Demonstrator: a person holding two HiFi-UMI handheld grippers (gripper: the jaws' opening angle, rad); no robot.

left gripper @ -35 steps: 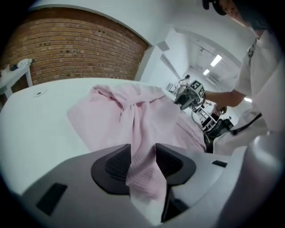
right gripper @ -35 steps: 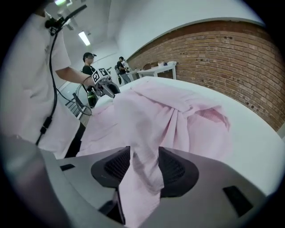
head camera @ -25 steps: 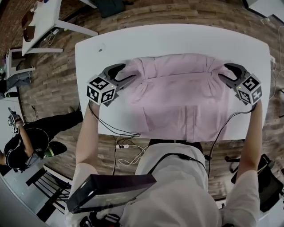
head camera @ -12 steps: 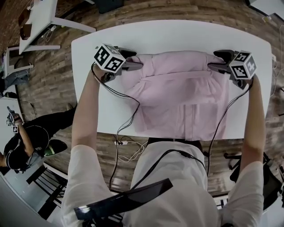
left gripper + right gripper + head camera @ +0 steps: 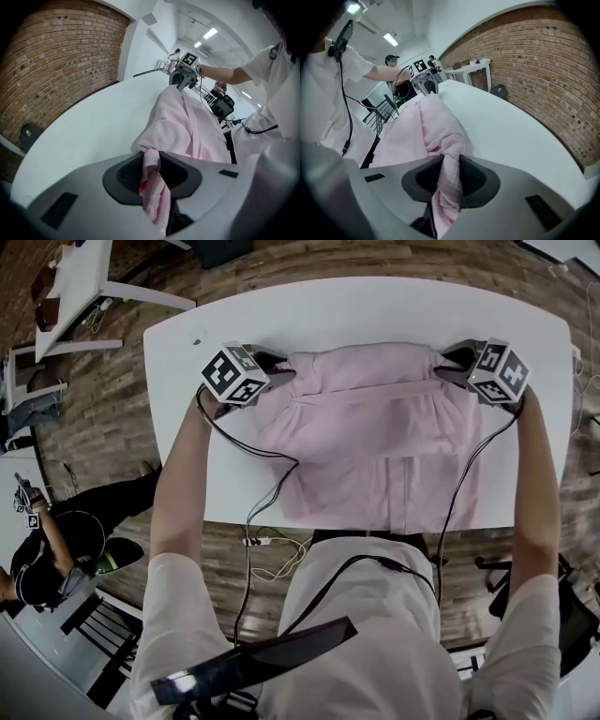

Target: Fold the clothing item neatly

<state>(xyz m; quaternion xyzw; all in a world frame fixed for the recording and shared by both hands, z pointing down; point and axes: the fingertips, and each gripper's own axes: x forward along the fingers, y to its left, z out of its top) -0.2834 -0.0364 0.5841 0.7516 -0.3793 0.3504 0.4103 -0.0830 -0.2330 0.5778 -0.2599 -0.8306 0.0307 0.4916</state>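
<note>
Pinching pink garment [image 5: 375, 427] on white table [image 5: 356, 310], left claw [image 5: 150, 158], right claw [image 5: 450, 164] just closed; plank floor [image 5: 94, 437], brick wall [image 5: 61, 70].

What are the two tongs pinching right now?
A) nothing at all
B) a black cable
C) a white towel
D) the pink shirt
D: the left tongs and the right tongs have just been closing, and each now has a bunch of the pink shirt squeezed between its jaws.
</note>
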